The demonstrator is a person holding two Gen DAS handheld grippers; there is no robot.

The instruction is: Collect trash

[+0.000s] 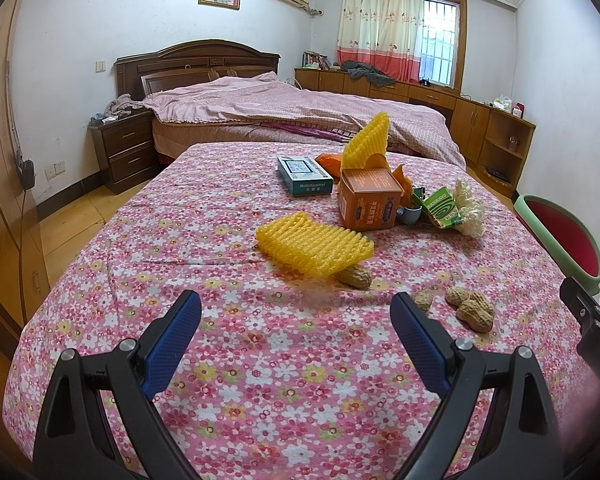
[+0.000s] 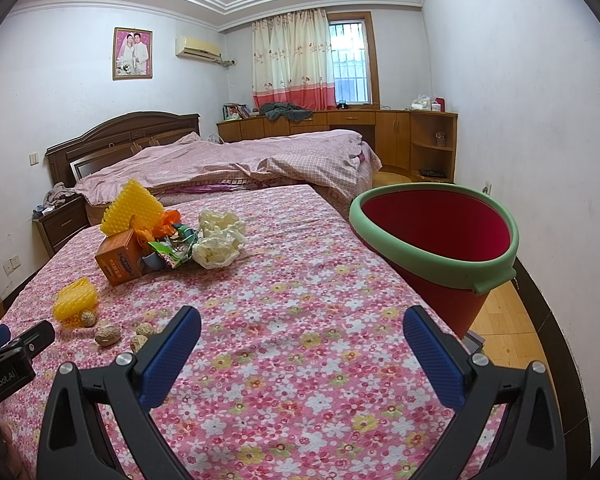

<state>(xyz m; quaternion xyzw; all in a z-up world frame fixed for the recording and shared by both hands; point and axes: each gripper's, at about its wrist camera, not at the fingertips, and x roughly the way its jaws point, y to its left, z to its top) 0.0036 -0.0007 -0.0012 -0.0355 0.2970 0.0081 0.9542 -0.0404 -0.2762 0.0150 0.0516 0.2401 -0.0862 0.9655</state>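
Left gripper (image 1: 296, 312) spread wide, empty; right gripper (image 2: 302, 326) likewise. Yellow foam net (image 1: 314, 246) at frame centre on floral cloth (image 1: 228, 360), over 1 peanut (image 1: 354, 277). Likely light, squashy: pinch near edge. 3 peanuts (image 1: 470, 307) lower right: brittle, roll easily. Red bin (image 2: 436, 232) right of frame.

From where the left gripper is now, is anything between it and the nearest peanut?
Nothing visible. The left gripper is open above bare floral cloth, and the peanut lies just ahead, its far end tucked under the yellow foam net.
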